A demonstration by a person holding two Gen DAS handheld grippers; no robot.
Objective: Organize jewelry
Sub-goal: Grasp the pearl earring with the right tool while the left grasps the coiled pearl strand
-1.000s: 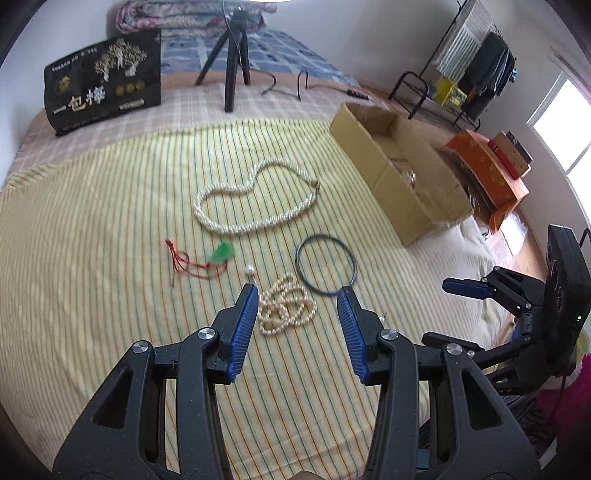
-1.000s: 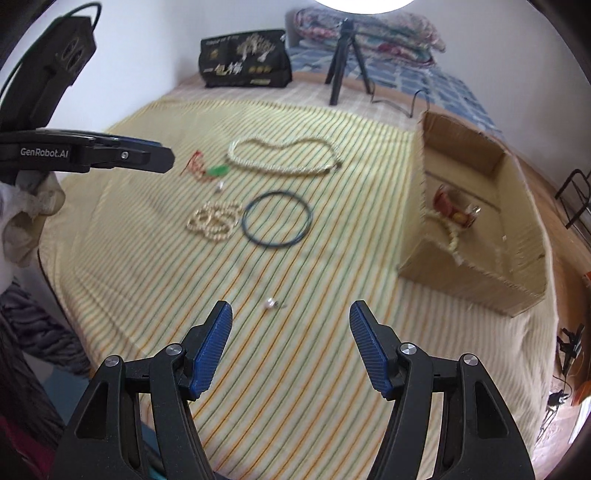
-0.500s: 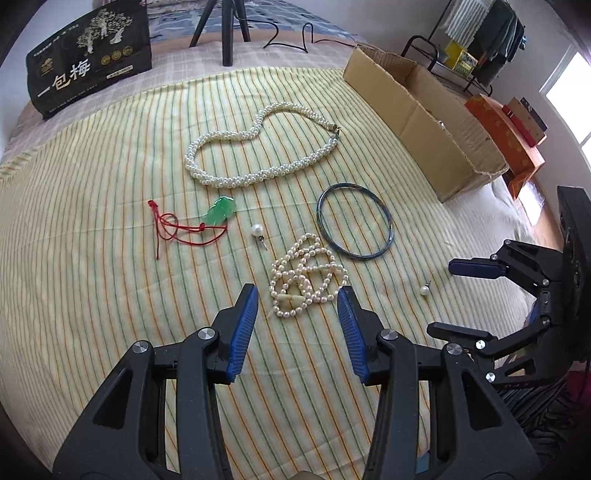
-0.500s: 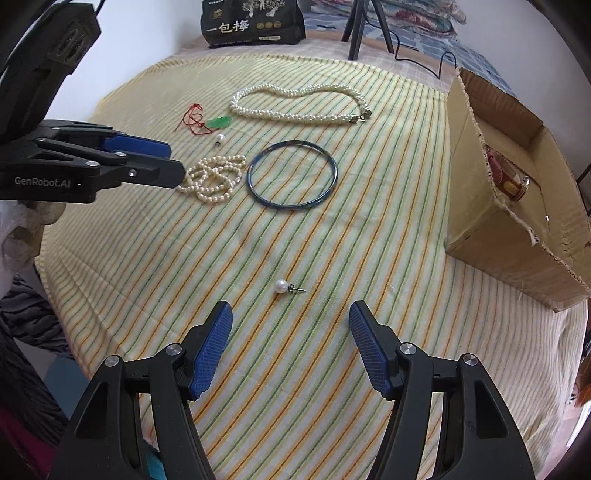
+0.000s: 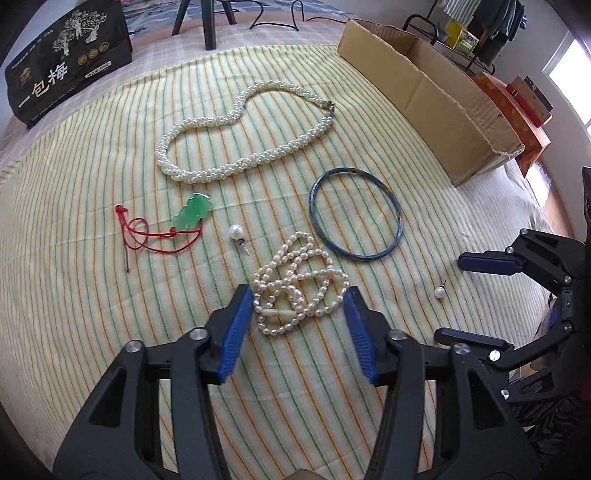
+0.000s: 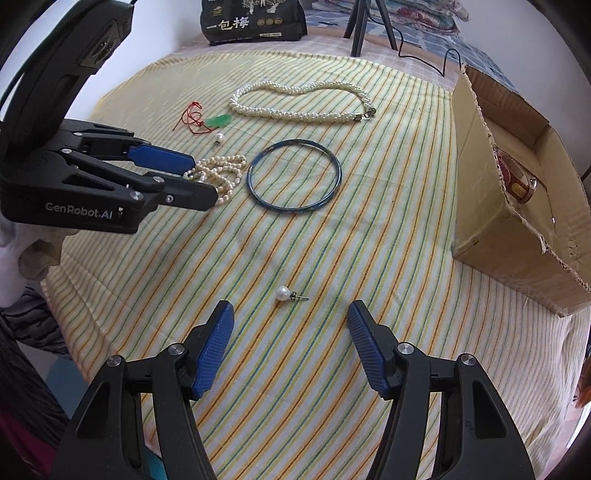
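On the striped cloth lie a coiled pearl bracelet (image 5: 297,284), a blue bangle (image 5: 355,214), a long pearl necklace (image 5: 243,133), a green pendant on red cord (image 5: 192,214) and two pearl earrings (image 5: 236,233) (image 6: 283,294). My left gripper (image 5: 297,295) is open, its jaws either side of the pearl bracelet, just above the cloth. My right gripper (image 6: 290,314) is open, low over the cloth, with the second pearl earring just ahead between its fingertips. The bracelet (image 6: 221,173), bangle (image 6: 294,180) and necklace (image 6: 299,99) also show in the right wrist view.
An open cardboard box (image 6: 517,206) stands at the right edge of the cloth, with some jewelry inside. A black bag with Chinese lettering (image 5: 66,59) and a tripod (image 5: 207,22) stand at the far side.
Both grippers have moved forward and down. The left one now straddles the pearl bracelet; the right one has closed in on the loose pearl earring. Both stay open.
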